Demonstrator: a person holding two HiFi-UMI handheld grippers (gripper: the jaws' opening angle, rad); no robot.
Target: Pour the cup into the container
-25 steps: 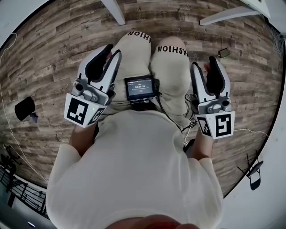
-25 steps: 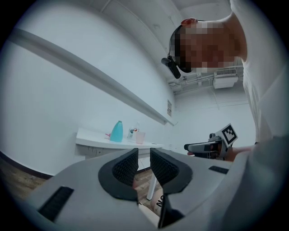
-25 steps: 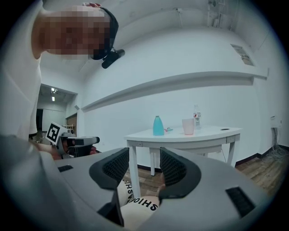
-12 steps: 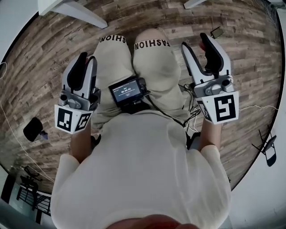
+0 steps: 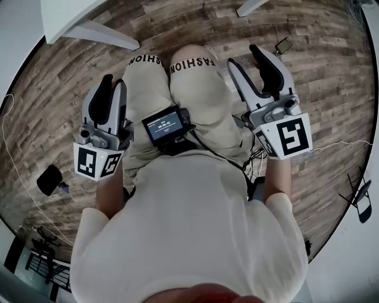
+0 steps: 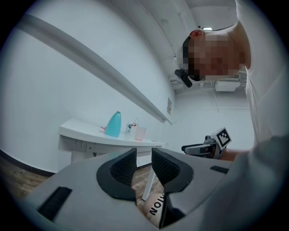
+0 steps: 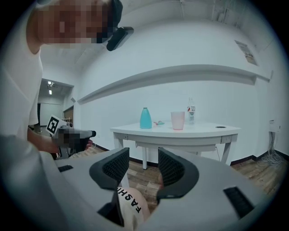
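Observation:
A pink cup [image 7: 177,120] stands on a white table [image 7: 203,133] across the room, between a teal bottle [image 7: 145,118] and a small labelled bottle [image 7: 191,111]. The left gripper view shows the same cup [image 6: 140,132] and teal bottle [image 6: 113,124], far beyond the jaws. Both grippers are held over the seated person's lap. My left gripper [image 5: 115,83] is by the left thigh, its jaws opening with nothing between them. My right gripper [image 5: 246,56] is by the right knee, its jaws apart and empty.
A small device with a lit screen [image 5: 164,125] sits on the lap with cables trailing to the right. A white table corner [image 5: 65,15] shows at the upper left over wood-plank floor. Each gripper is visible in the other's view.
The head view has swung, bringing a table corner in at the upper left. The left gripper has moved out to the left, and the right gripper has risen toward the knee.

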